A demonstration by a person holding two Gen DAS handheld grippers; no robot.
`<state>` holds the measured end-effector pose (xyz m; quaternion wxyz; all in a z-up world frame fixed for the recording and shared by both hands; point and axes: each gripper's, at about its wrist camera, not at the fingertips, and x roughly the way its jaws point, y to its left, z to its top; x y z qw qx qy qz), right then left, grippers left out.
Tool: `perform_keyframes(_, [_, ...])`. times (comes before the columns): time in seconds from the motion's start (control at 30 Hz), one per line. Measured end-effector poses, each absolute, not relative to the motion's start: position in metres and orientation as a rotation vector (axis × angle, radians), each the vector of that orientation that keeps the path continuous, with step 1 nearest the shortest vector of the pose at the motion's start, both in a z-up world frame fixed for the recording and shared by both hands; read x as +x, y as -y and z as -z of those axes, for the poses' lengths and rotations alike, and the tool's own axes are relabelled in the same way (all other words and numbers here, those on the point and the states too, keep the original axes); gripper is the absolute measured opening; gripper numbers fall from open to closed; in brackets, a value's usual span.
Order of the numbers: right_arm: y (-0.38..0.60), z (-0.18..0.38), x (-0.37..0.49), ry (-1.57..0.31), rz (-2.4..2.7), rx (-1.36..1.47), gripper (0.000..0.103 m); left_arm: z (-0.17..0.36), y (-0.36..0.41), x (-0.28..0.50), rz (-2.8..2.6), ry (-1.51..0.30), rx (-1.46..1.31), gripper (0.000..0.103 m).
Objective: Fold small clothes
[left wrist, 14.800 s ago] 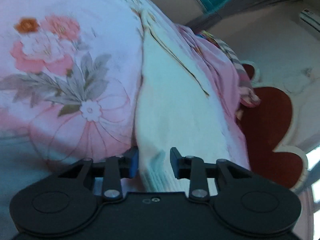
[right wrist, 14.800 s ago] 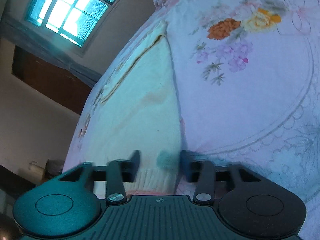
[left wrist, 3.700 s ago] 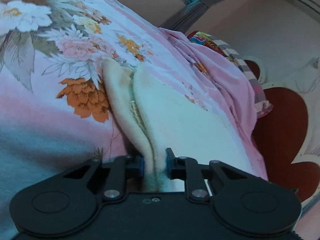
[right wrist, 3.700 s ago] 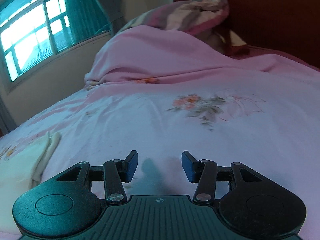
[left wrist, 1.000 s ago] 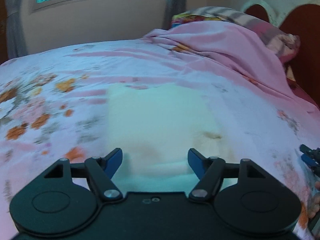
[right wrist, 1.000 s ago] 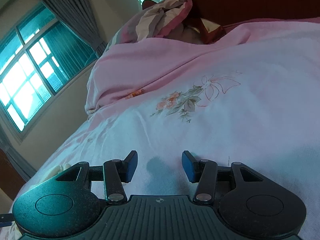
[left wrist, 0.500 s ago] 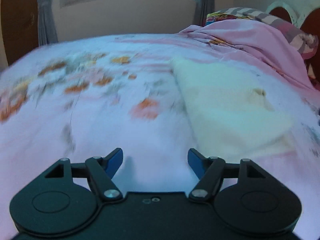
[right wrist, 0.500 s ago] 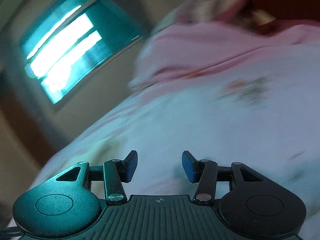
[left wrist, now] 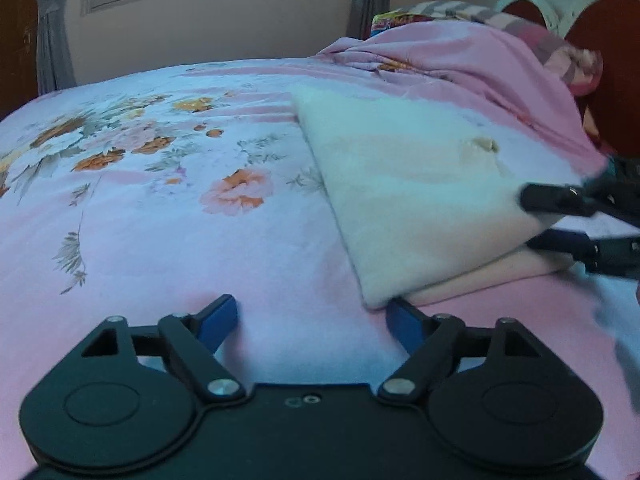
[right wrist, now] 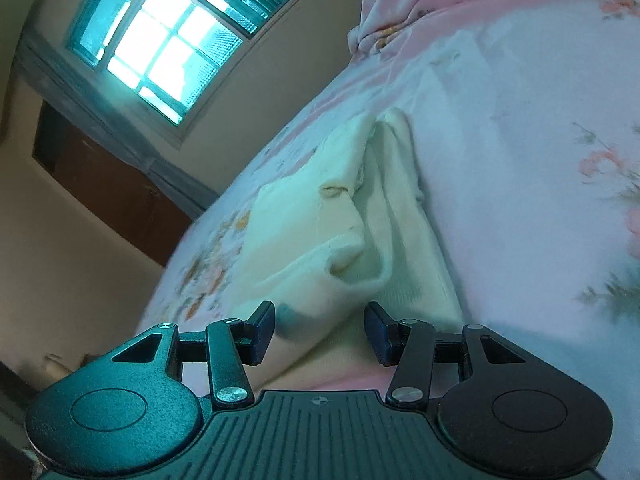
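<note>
Because the fold looks nearly finished, the cream garment [left wrist: 408, 196] lies in layers on the floral bed [left wrist: 160, 208]. Unlike a second ago, the right claw [right wrist: 320, 330] now straddles its edge, jaws apart. The left claw [left wrist: 314, 322], empty, is opening beside its corner.

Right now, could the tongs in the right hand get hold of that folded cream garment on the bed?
Probably yes. The right tongs stand open at the edge of the cream garment, with its near layers already between the jaws, and nothing lies in the way on the floral bedsheet.
</note>
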<state>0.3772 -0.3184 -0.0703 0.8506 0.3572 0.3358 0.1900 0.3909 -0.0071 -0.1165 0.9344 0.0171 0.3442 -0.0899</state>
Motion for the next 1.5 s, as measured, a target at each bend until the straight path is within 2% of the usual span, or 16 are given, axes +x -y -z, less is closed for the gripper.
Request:
perform_keyframes(0.07, [0.308, 0.069, 0.386, -0.726, -0.362, 0.701, 0.049, 0.117, 0.01, 0.386, 0.197, -0.691, 0.045, 0.079])
perform_keyframes(0.1, [0.305, 0.067, 0.388, -0.719, -0.353, 0.679, 0.03, 0.118, 0.011, 0.385, 0.208, -0.687, 0.048, 0.079])
perform_keyframes(0.13, [0.302, 0.064, 0.388, -0.7, -0.366, 0.657, 0.007, 0.119, 0.01, 0.383, 0.214, -0.683, 0.046, 0.08])
perform_keyframes(0.33, [0.322, 0.038, 0.361, -0.543, -0.385, 0.631, 0.006, 0.12, 0.007, 0.382, 0.199, -0.664, 0.015, 0.08])
perform_keyframes(0.5, [0.328, 0.093, 0.377, -0.728, -0.344, 0.662, 0.007, 0.118, 0.005, 0.384, 0.188, -0.672, -0.018, 0.078])
perform_keyframes(0.53, [0.333, 0.09, 0.373, -0.706, -0.335, 0.668, 0.01, 0.117, 0.002, 0.384, 0.186, -0.67, -0.034, 0.078])
perform_keyframes(0.57, [0.337, 0.084, 0.369, -0.684, -0.31, 0.66, 0.017, 0.116, -0.001, 0.383, 0.187, -0.671, -0.05, 0.078])
perform_keyframes(0.6, [0.343, 0.076, 0.36, -0.621, -0.281, 0.647, 0.027, 0.117, -0.003, 0.381, 0.189, -0.669, -0.057, 0.078])
perform_keyframes(0.63, [0.349, 0.069, 0.353, -0.561, -0.286, 0.64, 0.031, 0.117, -0.005, 0.379, 0.191, -0.66, -0.06, 0.078])
perform_keyframes(0.9, [0.347, 0.054, 0.395, -0.579, -0.345, 0.567, 0.031, 0.113, 0.002, 0.368, 0.281, -0.608, -0.085, 0.079])
perform_keyframes(1.2, [0.338, 0.063, 0.358, -0.592, -0.32, 0.559, 0.031, 0.117, 0.009, 0.394, 0.254, -0.66, -0.103, 0.081])
perform_keyframes(1.37, [0.353, 0.08, 0.34, -0.628, -0.307, 0.758, 0.031, 0.122, -0.004, 0.388, 0.232, -0.644, -0.167, 0.08])
perform_keyframes(1.5, [0.34, 0.091, 0.362, -0.68, -0.346, 0.804, 0.031, 0.121, -0.004, 0.388, 0.223, -0.647, -0.174, 0.08])
